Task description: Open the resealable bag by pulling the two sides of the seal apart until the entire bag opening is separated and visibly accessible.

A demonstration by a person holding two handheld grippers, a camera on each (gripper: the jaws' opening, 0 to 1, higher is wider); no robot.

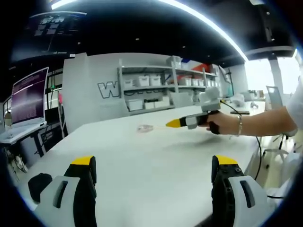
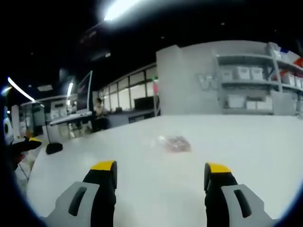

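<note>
A small clear plastic resealable bag (image 2: 175, 143) with something pinkish inside lies mid white tabletop (image 2: 246, 156), untouched. Both the left gripper (image 1: 154, 172) and right gripper (image 2: 161, 177) are spread wide.

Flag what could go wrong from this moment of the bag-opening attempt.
The resealable bag is small, clear and lies flat on the white table, so the seal edges may be hard to catch. The right gripper is near it while the left gripper is open and far back; a one-sided pull would likely drag the bag.
</note>
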